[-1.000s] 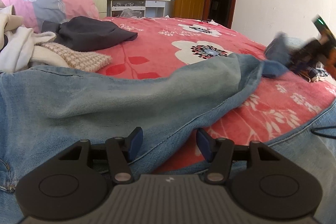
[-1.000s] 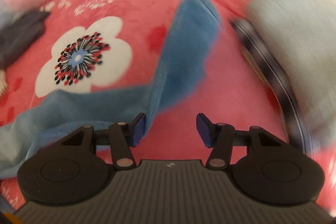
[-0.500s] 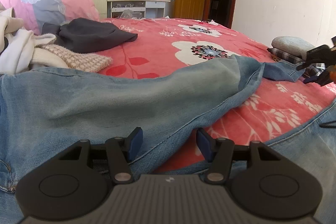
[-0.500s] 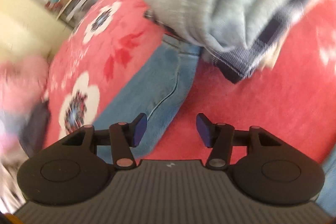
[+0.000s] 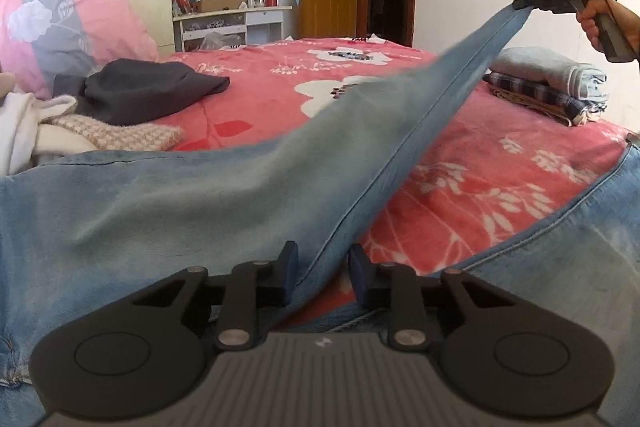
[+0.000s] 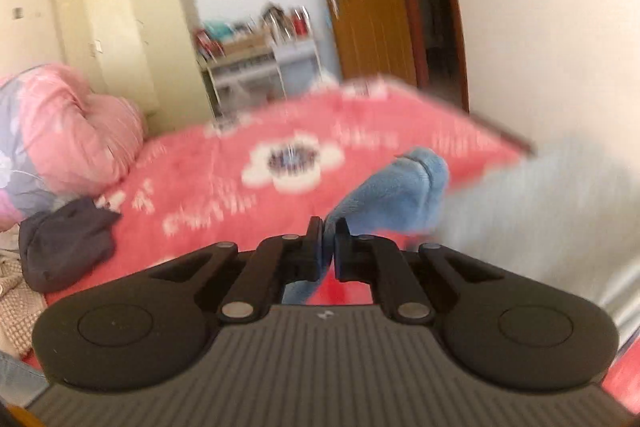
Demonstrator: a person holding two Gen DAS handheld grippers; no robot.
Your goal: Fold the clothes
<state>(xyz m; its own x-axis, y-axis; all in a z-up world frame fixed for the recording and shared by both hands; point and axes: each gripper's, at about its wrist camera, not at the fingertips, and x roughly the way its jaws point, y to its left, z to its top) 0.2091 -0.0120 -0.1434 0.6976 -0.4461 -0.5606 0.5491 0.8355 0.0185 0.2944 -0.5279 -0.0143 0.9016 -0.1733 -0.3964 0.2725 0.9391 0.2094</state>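
Right gripper (image 6: 328, 253) is pinching the cuff end of the jeans (image 5: 248, 203) and holding it high above the bed (image 5: 520, 163) — the leg is running taut in a long diagonal down to the left gripper (image 5: 322, 273). Left jaws are standing apart, with the denim's seam edge passing between them; the pads are not pressing on it as far as I can tell.

To do this fold well, I judge the raised cuff wants carrying over in one smooth arc toward the waist end, keeping the seam straight so the leg is not twisting. The low gripper would do best pinning or steadying the cloth near the crotch, so the body is not dragging across the blanket.

The jeans themselves — pale, washed blue denim, soft and limp, heavier at the seams. Most of the garment is lying spread across the near bed; a second leg is stretching off to the right. A folded stack (image 5: 548, 83) is sitting behind, an unfolded pile (image 5: 132, 95) at left.
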